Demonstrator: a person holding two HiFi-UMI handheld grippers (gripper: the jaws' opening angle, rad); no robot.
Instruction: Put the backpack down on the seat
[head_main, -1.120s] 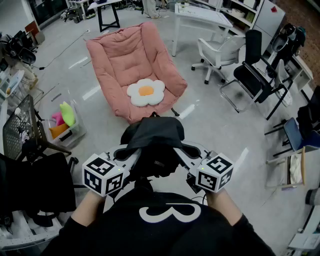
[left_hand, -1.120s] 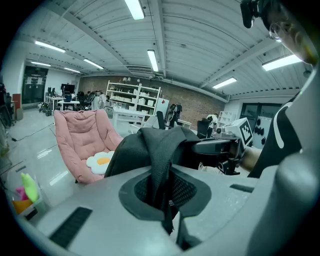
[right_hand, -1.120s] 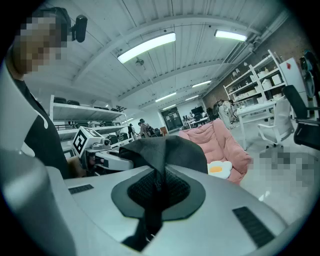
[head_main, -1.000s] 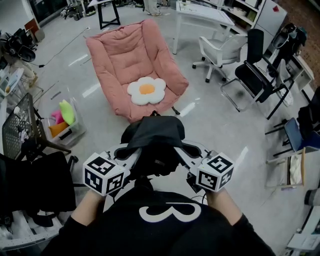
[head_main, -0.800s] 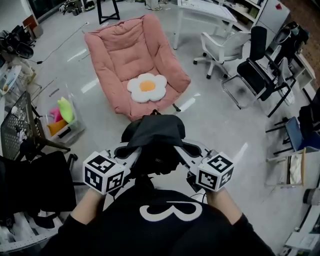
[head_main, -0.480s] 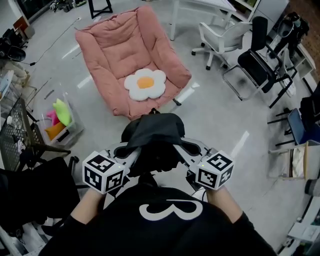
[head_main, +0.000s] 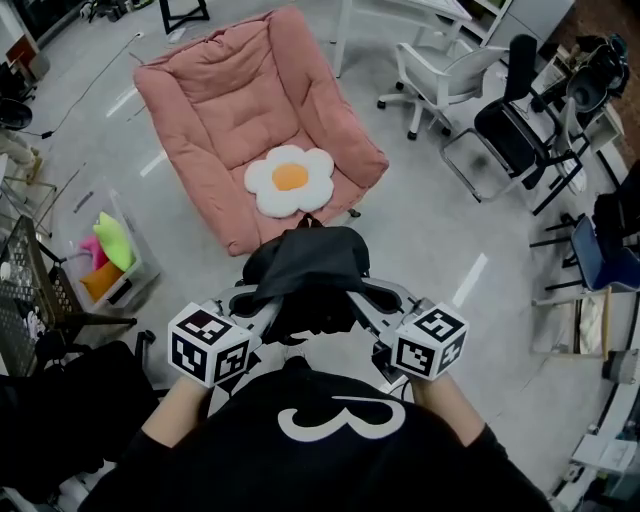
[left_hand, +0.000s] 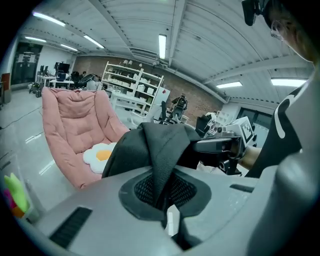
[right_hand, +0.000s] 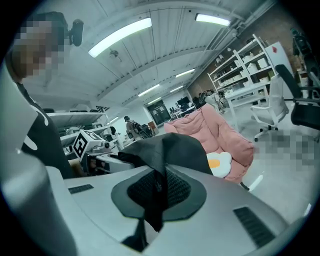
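backpack (head_main: 305, 272) hangs between your two grippers, over floor (head_main: 420, 250), just short of pink seat (head_main: 225, 110). left gripper (head_main: 268, 308) jaws clamped on its fabric, right gripper (head_main: 362, 300) jaws likewise. risk: thin fabric slips, bag drops short; released near front edge, it slides off. count: one backpack, two grippers, one seat, one flower cushion (head_main: 289, 180).

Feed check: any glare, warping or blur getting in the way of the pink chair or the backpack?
Head view: sharp and evenly lit; ceiling-light glare streaks the floor beside the chair, not the seat. Left gripper view: strong fisheye bend, dark corners; backpack fabric fills the middle, chair clear behind it. Right gripper view: same warping; a mosaic patch sits right of the chair.
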